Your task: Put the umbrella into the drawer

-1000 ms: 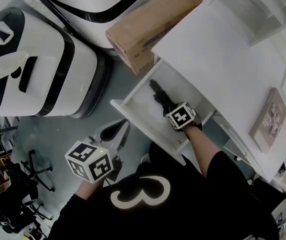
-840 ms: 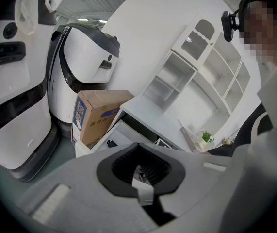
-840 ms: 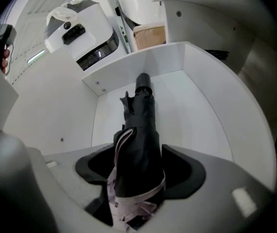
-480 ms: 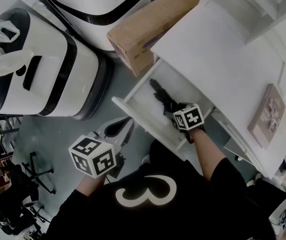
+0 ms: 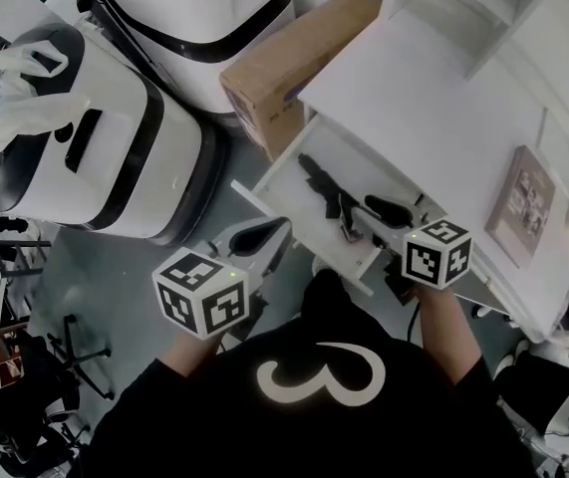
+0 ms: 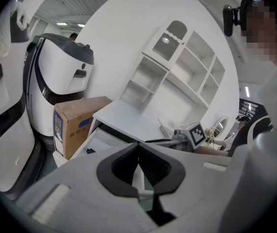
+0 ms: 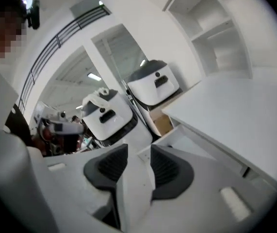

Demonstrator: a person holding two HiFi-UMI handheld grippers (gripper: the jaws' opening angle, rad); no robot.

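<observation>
The right gripper [image 7: 139,150] hangs above the front right corner of the drawer [image 5: 284,187]; its jaws are closing with only air in the gap, so it grasps nothing. The left gripper [image 6: 138,147] is clenched on itself, pads meeting at the tips, empty, and sits at about 8 o'clock from the drawer in the head view. The umbrella [image 5: 320,185] lies inside the open drawer, at roughly 10 o'clock from the right gripper, a black folded bundle running from the back of the drawer toward its front right. It looks light, with a stiff core under soft, slack fabric that would probably slide beneath the pads. The firm middle of the bundle or the handle end seems the safer hold; which end is the handle cannot be told. The task's placing looks done, with the drawer not yet pushed in. The desk top [image 5: 424,98] overhangs the back of the drawer at 1 o'clock. A cardboard box [image 5: 299,53] leans at 12 o'clock, near the drawer's far corner. A large white case [image 5: 95,157] stands at 9 o'clock with a plastic bag [image 5: 15,108] on it, and a framed picture [image 5: 521,205] lies at 3 o'clock. Nothing appears to block the drawer's front.
</observation>
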